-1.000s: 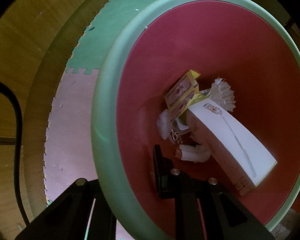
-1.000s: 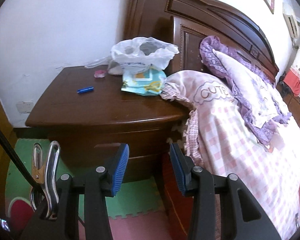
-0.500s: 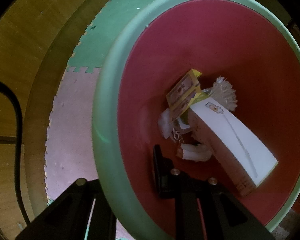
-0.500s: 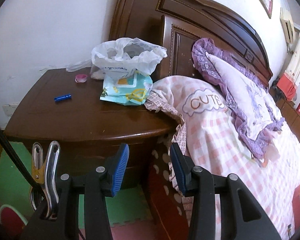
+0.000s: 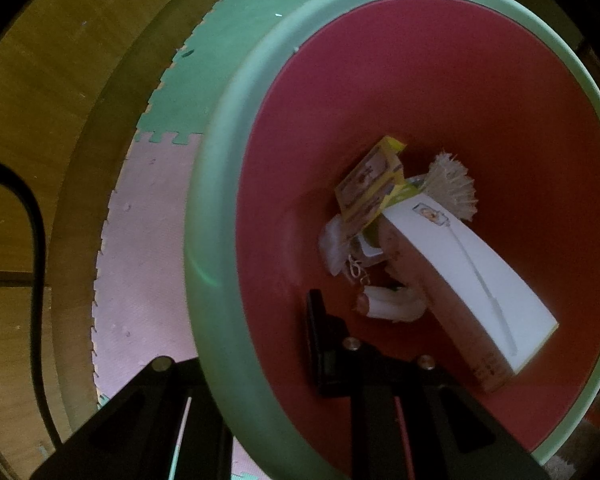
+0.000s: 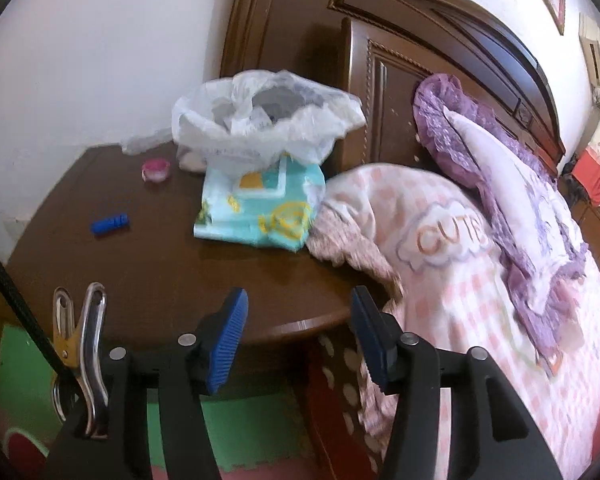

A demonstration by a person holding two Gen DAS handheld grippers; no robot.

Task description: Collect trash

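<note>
The left gripper (image 5: 259,376) pinches the green rim of the red trash bin (image 5: 207,216), carrying it along so trash can drop in. The right gripper (image 6: 297,340), jaws opening and empty, faces the nightstand (image 6: 159,280), where a blue cap (image 6: 109,224) lies near the left edge.

I saw a white wall (image 6: 79,60), carved wooden headboard (image 6: 440,40), dark nightstand (image 6: 139,272), and foam floor mats (image 5: 147,260).

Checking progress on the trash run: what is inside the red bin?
Inside the red bin: a long white box, a small yellow carton, a bundle of sticks and crumpled white scraps. The bin's bottom beneath them is covered.
</note>
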